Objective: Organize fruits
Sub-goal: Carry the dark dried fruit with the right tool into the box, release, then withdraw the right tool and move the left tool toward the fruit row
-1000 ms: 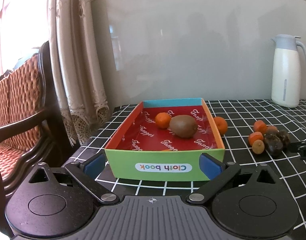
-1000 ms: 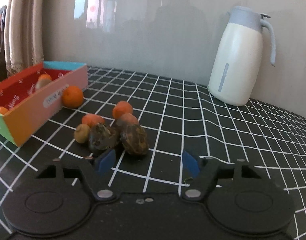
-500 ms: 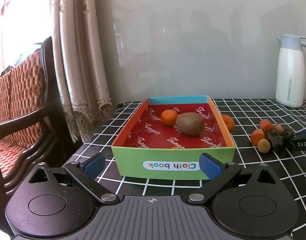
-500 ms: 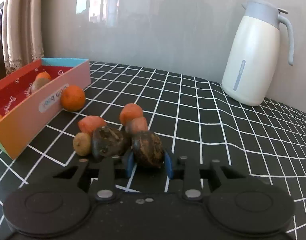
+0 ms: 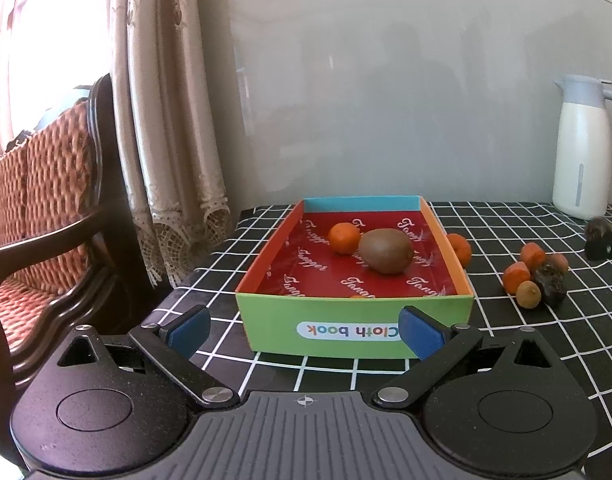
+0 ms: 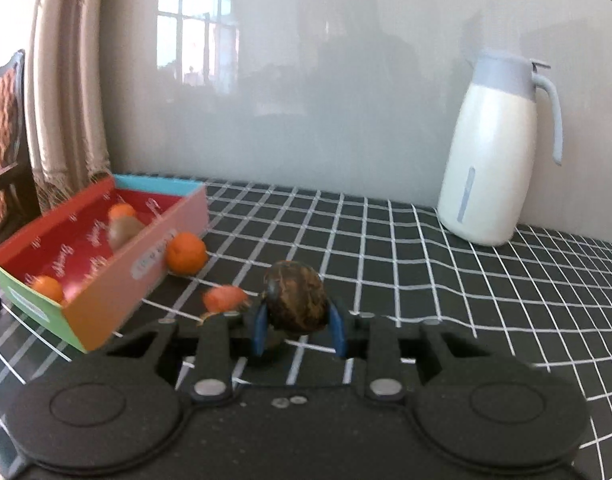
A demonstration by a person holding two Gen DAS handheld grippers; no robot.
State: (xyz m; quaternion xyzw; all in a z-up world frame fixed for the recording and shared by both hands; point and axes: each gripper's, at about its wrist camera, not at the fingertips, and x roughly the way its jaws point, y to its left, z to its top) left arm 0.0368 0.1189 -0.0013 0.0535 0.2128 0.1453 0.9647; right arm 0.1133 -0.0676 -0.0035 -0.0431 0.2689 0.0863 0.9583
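The right gripper [image 6: 297,326] has its blue pads [image 6: 259,328] pressed on either side of a dark brown, wrinkled fruit [image 6: 297,298] – the fruit sits between the fingertips, clear of the black checked tablecloth [image 6: 406,264]. In the left wrist view that same fruit shows at the far 3 o'clock edge, beside the dark tip of the right gripper.

The left gripper [image 5: 303,330] stands wide open with nothing between its blue pads [image 5: 185,330]; the green end of the cardboard box [image 5: 273,316], labelled "Cloth book", lies just beyond it at 12 o'clock. Inside the box, on the red lining, a kiwi [image 5: 386,251] touches a tangerine [image 5: 344,237] at its 10 o'clock. Another tangerine [image 5: 460,249] rests on the cloth against the box's outer orange wall.

At 3 o'clock of the box, well apart from it, a small cluster of fruit [image 5: 534,276] remains on the cloth – orange pieces, a yellowish one and a dark one. A white thermos jug [image 6: 494,160] stands near the wall at 2 o'clock
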